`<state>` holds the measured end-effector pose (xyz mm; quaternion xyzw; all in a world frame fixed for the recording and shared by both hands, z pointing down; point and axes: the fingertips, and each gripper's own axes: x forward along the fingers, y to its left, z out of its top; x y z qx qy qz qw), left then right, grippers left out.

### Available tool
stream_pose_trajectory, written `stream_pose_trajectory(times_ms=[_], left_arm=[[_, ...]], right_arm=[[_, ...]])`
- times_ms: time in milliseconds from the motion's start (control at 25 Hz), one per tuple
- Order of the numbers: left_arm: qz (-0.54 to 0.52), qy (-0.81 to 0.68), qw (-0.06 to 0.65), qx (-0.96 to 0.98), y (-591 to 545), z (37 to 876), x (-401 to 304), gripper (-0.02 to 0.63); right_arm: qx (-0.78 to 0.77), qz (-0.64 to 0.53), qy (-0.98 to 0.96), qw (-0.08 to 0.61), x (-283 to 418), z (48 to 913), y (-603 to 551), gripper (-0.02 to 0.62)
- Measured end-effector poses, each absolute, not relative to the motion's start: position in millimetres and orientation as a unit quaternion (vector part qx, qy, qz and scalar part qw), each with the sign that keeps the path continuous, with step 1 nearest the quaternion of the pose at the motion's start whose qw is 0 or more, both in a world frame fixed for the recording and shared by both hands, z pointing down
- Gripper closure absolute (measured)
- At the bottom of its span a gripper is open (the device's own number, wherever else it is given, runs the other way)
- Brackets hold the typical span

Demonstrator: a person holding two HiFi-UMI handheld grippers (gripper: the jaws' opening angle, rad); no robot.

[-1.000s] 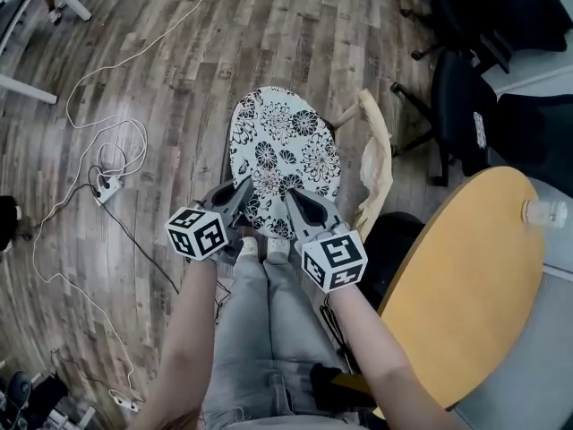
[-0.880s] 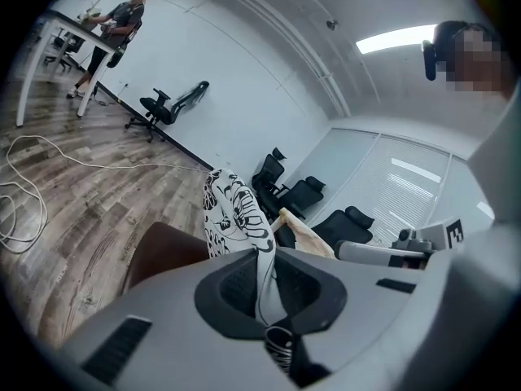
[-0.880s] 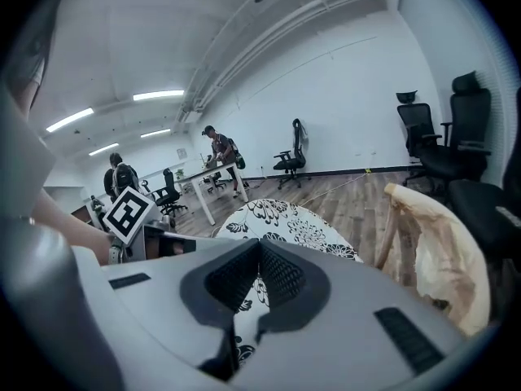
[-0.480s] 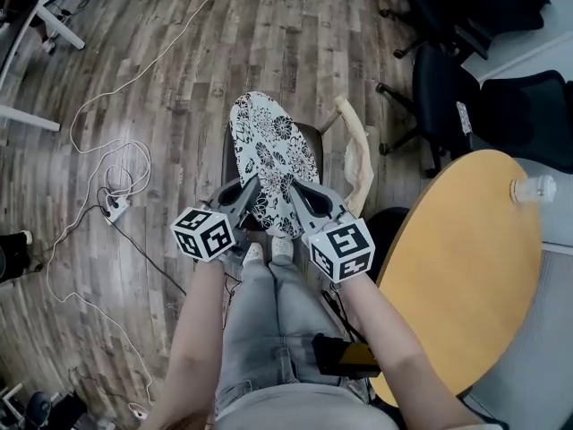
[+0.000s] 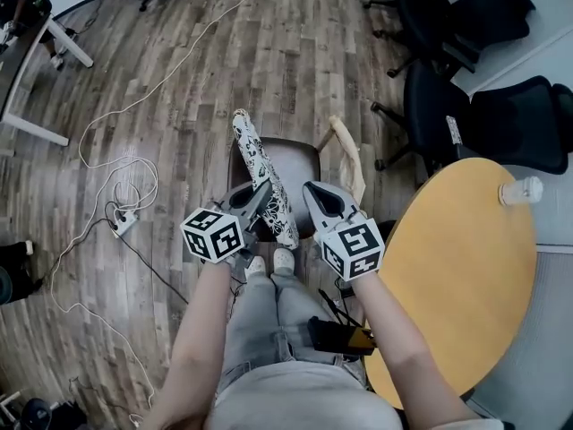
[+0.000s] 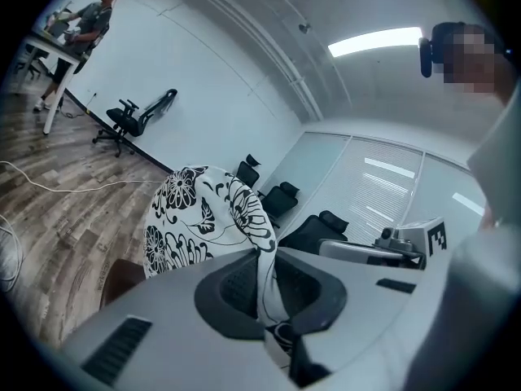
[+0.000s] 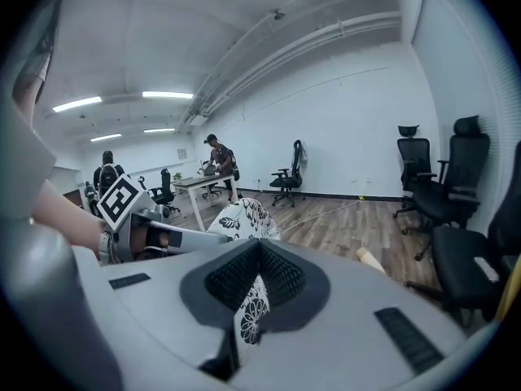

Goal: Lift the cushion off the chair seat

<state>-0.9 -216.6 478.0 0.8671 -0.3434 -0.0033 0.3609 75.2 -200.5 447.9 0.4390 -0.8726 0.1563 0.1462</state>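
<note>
The black-and-white flowered cushion (image 5: 260,168) hangs on edge, clear of the brown chair seat (image 5: 300,164), which shows bare beneath it. My left gripper (image 5: 260,201) is shut on the cushion's near edge; in the left gripper view the cushion (image 6: 195,210) runs down between the pads of the left gripper (image 6: 264,255). My right gripper (image 5: 309,189) is shut on the same near edge from the right side. A flowered fold of the cushion (image 7: 244,217) is pinched in the right gripper (image 7: 259,247). The far end of the cushion points away from me.
A round yellow table (image 5: 466,267) with a clear bottle (image 5: 521,190) stands close on the right. Black office chairs (image 5: 448,97) stand beyond it. The chair's pale wooden back (image 5: 347,155) curves right of the seat. A power strip (image 5: 121,223) and white cables lie on the floor at left.
Both grippers have risen with the cushion. It has swung from lying flat on the seat to hanging on edge, and the brown seat is now uncovered.
</note>
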Motion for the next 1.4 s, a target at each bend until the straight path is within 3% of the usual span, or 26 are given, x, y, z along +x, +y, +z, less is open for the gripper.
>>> stream_pose_trajectory(times_ms=[480,800,1200,1400], left_arm=[[-0.092,-0.352,0.335,0.869,-213,394,-25,0.592],[-0.081,-0.364,0.222,0.901,-209,335,-27,0.592],[-0.055,-0.402,0.099,0.909,-207,288,-30,0.591],[-0.058,-0.416,0.062,0.905,-202,273,-31,0.591]], right_arm=[[0.452,0.123,-0.875,0.121,76,375,-196,0.571],[0.464,0.081,-0.876,0.104,72,328,-194,0.569],[0.485,0.059,-0.872,0.029,63,274,-195,0.569],[0.484,0.018,-0.875,0.021,51,259,-187,0.571]])
